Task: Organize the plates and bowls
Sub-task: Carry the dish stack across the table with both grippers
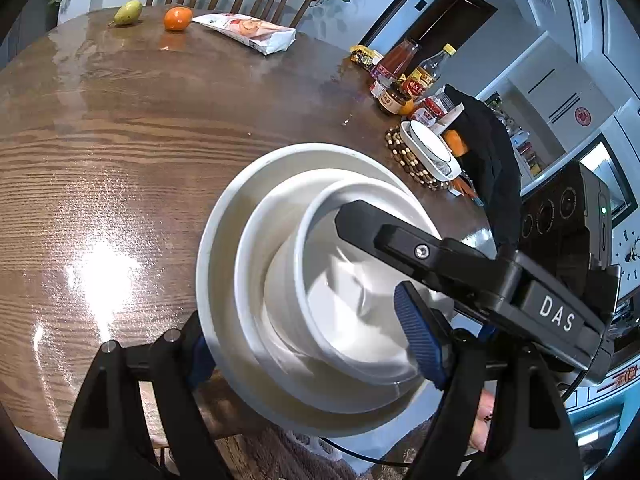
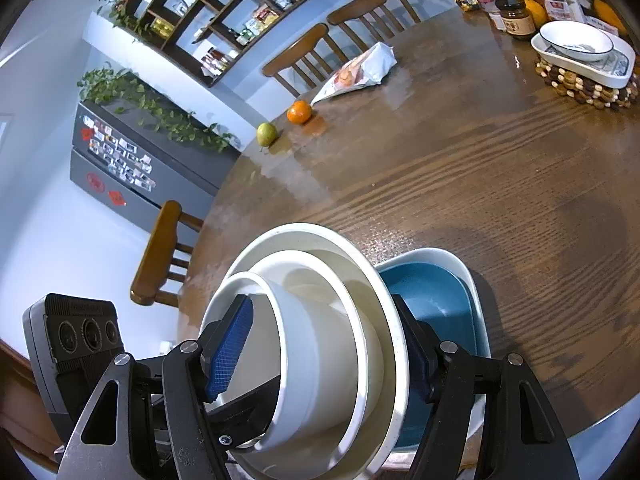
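- The stack of white bowls (image 1: pixel 304 280) is three bowls nested together: a wide one outside, a middle one, and a small deep one inside. It is tilted on its side near the edge of the wooden table (image 1: pixel 140 128).
- The left gripper (image 1: pixel 312 340) has its jaws around the stack. One blue pad sits behind the outer rim of the wide bowl and the other is inside the small bowl, so it clamps through all three walls.
- The right gripper (image 2: pixel 324 344) holds the same stack (image 2: pixel 320 340) from the other side. One blue pad is inside the small bowl and the other presses on the back of the wide bowl.
- In the left wrist view the black finger of the right gripper reaches into the small bowl.
- A blue dish with white rim (image 2: pixel 436 304) lies on the table just behind the stack, touching or nearly touching it; I cannot tell which.
- Far away on the table are a green pear (image 1: pixel 128 13), an orange (image 1: pixel 177 18) and a snack bag (image 1: pixel 248 32).
- At the far right side, a white bowl in a white tray (image 2: pixel 580 46) rests on a beaded mat (image 2: pixel 588 88), near sauce bottles and jars (image 1: pixel 404 80).
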`<control>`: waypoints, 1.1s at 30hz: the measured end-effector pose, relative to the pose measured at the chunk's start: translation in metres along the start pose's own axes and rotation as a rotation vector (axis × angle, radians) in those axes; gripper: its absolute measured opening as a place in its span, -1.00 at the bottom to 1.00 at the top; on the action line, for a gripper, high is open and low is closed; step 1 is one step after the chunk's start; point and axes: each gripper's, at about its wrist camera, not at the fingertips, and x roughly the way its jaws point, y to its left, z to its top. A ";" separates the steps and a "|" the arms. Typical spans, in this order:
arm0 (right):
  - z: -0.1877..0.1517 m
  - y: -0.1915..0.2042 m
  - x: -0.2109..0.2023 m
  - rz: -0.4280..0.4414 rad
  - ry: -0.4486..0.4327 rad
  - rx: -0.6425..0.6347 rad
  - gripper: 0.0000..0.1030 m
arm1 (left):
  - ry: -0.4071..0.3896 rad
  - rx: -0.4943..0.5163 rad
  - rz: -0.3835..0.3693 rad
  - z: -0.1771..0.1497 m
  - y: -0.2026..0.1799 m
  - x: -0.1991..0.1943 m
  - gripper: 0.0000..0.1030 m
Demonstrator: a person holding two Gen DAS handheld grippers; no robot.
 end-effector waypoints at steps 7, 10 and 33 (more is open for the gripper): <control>-0.007 -0.007 -0.001 -0.005 0.008 0.018 0.36 | 0.016 -0.005 0.004 -0.002 -0.001 0.007 0.50; -0.008 -0.008 -0.001 -0.005 0.011 0.022 0.36 | 0.021 -0.008 0.005 -0.003 -0.001 0.008 0.50; -0.015 -0.013 0.006 -0.013 0.042 0.046 0.36 | 0.057 -0.032 0.010 -0.007 0.006 0.016 0.50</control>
